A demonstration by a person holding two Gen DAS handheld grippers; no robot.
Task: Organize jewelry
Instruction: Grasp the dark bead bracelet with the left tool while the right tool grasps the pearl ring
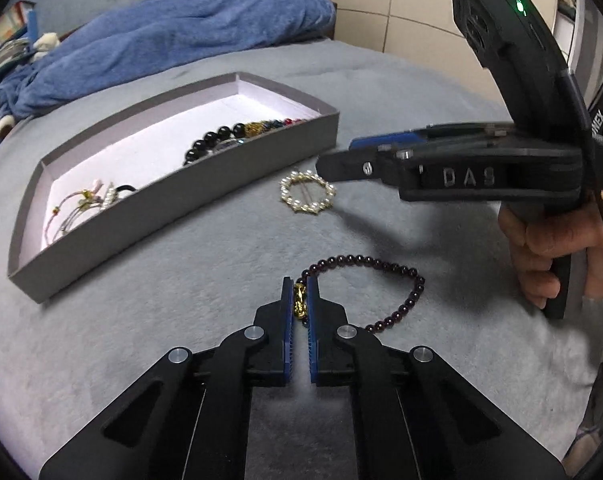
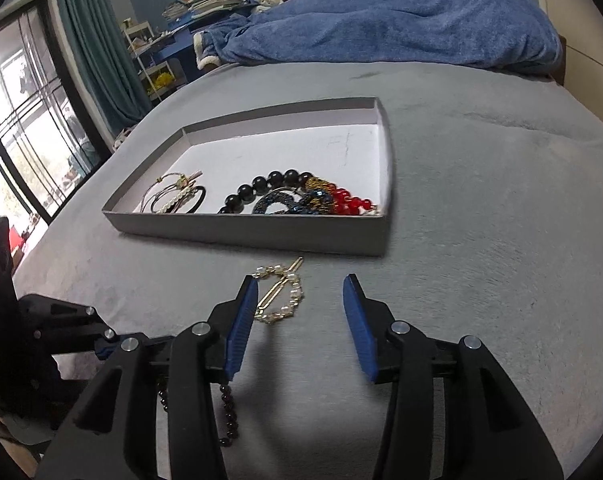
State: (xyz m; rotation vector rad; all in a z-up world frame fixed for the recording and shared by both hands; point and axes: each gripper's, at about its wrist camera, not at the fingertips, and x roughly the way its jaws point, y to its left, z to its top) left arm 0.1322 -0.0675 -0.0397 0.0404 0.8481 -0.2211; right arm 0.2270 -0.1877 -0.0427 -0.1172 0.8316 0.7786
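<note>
Left wrist view: my left tongs (image 1: pixel 300 294) clamp the gold charm of the garnet bead bracelet (image 1: pixel 385 292) lying on the bed (image 1: pixel 141 340); grey box (image 1: pixel 173 200) at 10 o'clock.
Right wrist view: my right tongs (image 2: pixel 300 290) gape wide, pearl hair clip (image 2: pixel 279 294) beside the left pad.

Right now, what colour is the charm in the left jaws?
Gold, on a dark garnet-red bead bracelet; the charm shows best in the left wrist view.
</note>
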